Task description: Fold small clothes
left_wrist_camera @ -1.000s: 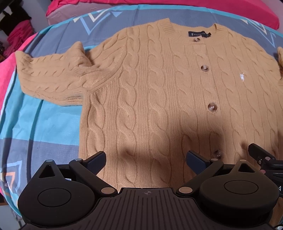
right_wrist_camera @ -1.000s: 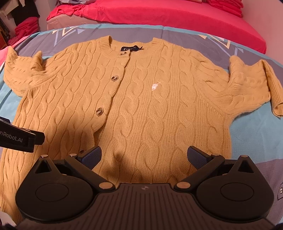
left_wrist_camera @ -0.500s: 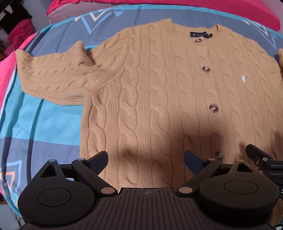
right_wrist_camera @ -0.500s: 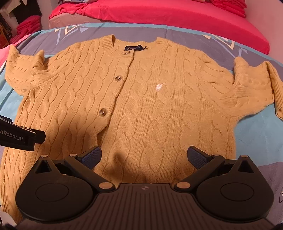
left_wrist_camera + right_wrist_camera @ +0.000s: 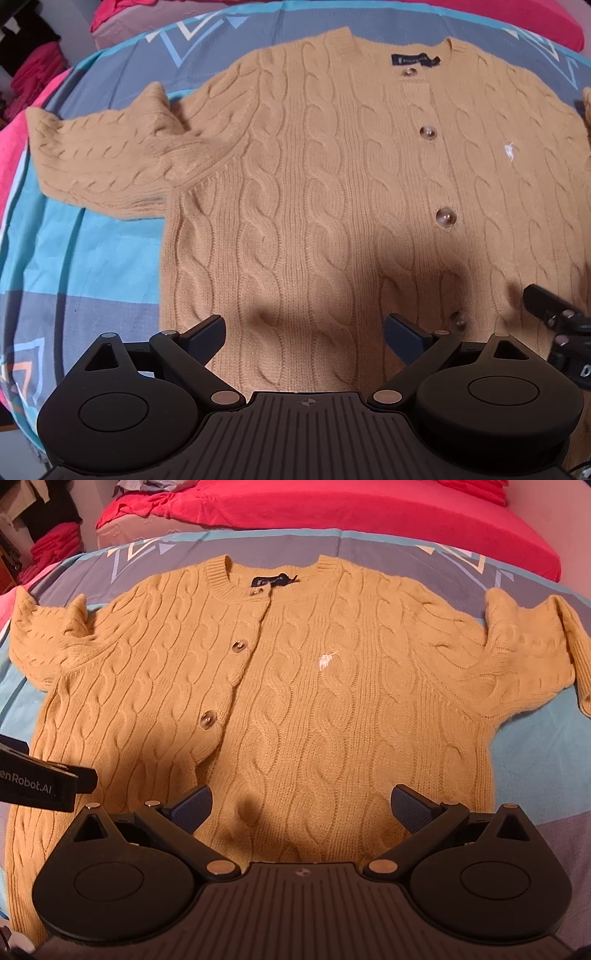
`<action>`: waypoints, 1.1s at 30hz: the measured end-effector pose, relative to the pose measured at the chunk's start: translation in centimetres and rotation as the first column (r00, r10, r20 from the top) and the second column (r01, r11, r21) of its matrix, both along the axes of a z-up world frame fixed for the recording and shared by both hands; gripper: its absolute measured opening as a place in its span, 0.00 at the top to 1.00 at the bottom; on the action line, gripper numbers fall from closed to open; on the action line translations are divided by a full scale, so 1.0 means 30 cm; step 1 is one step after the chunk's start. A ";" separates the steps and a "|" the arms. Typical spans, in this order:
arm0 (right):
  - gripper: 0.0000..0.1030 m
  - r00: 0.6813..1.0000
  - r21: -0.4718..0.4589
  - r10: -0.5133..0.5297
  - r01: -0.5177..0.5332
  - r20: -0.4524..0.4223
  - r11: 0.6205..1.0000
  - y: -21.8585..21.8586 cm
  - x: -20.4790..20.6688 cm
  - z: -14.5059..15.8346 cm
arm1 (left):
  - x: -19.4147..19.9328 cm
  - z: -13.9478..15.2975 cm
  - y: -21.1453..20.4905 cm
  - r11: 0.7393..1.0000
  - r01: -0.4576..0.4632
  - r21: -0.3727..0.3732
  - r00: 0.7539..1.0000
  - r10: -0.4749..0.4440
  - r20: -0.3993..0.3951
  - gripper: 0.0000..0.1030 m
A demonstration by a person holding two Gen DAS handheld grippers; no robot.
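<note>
A tan cable-knit cardigan (image 5: 314, 184) lies flat and buttoned, face up, collar away from me, both short sleeves spread out; it also shows in the right wrist view (image 5: 314, 701). My left gripper (image 5: 306, 326) is open and empty, hovering over the hem on the cardigan's left half. My right gripper (image 5: 301, 805) is open and empty over the hem on the right half. The left sleeve (image 5: 107, 155) and the right sleeve (image 5: 528, 657) lie bunched at the shoulders. Each gripper's body shows at the edge of the other view.
The cardigan lies on a bed cover (image 5: 66, 251) in blue, grey and teal with triangle patterns. A pink blanket (image 5: 332, 506) runs along the far side. Folded pink clothes (image 5: 51, 550) are stacked at the far left.
Both grippers have edged slightly forward and lower over the hem, so the cardigan sits a little lower in each view. Jaws stay open.
</note>
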State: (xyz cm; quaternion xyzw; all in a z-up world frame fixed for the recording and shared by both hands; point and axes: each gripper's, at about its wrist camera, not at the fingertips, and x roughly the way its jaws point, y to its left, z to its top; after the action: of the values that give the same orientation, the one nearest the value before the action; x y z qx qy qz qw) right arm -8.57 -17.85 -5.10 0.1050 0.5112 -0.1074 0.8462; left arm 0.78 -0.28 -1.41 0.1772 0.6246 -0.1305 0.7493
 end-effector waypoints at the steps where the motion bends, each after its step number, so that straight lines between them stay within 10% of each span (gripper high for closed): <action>1: 0.00 1.000 0.006 -0.008 0.008 0.005 1.000 -0.012 -0.001 0.001 | 0.001 -0.010 -0.001 1.000 -0.001 0.002 1.000 0.001 -0.011 0.00; 10: 0.03 0.960 0.059 -0.242 0.236 0.142 0.970 -0.369 -0.064 0.069 | -0.015 -0.110 -0.022 1.000 0.010 -0.013 0.996 -0.011 -0.089 0.00; 14: 0.09 0.912 -0.138 -0.345 0.380 0.222 0.915 -0.573 -0.108 0.081 | -0.025 -0.136 -0.010 1.000 -0.008 -0.015 0.994 0.007 -0.106 0.00; 23: 0.11 0.943 -0.442 -0.274 0.331 0.188 0.834 -0.881 -0.083 -0.048 | -0.023 -0.164 0.002 0.997 -0.071 0.006 0.992 0.071 -0.100 0.00; 25: 0.26 0.945 -0.423 -0.269 0.324 0.187 0.846 -0.952 -0.070 -0.056 | -0.027 -0.163 -0.007 0.997 -0.078 0.020 0.992 0.079 -0.101 0.00; 27: 0.89 0.942 -0.319 -0.277 0.327 0.191 0.890 -1.037 -0.062 -0.046 | -0.009 -0.175 -0.021 0.996 -0.086 0.024 0.991 0.088 -0.101 0.00; 30: 0.91 0.886 -0.126 -0.376 0.419 0.271 0.899 -1.173 -0.120 0.031 | 0.023 -0.181 -0.045 0.995 -0.100 0.029 0.988 0.102 -0.113 0.00; 33: 0.91 0.753 -0.027 -0.533 0.587 0.385 0.809 -1.334 -0.247 0.139 | 0.034 -0.186 -0.053 0.994 -0.105 0.036 0.987 0.109 -0.115 0.00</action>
State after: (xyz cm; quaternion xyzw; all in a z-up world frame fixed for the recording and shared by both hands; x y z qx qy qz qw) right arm -15.99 -57.87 -0.92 0.2089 0.2831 -0.3726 0.8587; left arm 1.79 -1.86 -7.01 0.1467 0.6780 -0.0909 0.7145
